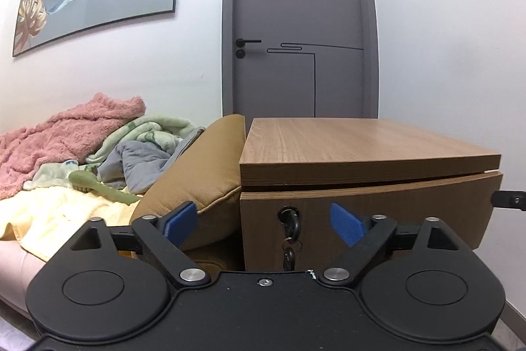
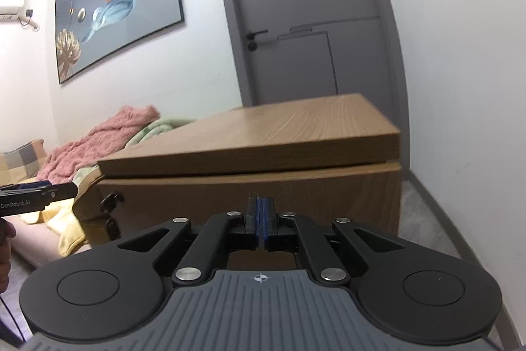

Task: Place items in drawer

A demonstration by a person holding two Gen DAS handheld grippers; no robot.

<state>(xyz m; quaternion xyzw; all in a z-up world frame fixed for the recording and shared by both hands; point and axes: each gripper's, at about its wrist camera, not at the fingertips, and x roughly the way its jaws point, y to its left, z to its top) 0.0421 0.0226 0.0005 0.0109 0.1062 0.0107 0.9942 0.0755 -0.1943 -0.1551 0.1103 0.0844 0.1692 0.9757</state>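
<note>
The left hand-held gripper [image 1: 264,224] is wide apart, facing the shut drawer [image 1: 368,219] and its key [image 1: 291,227]. The right hand-held gripper [image 2: 261,219] is pinched together, holding nothing.

Matt wood-grain drawer [image 1: 368,213], smooth tan leather cushion [image 1: 203,180], fluffy pink blanket [image 1: 65,134], matt black plastic left gripper [image 1: 264,221] with blue pads [image 1: 346,224].

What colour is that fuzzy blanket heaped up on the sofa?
The fuzzy blanket is pink; the left wrist view shows it best.
</note>
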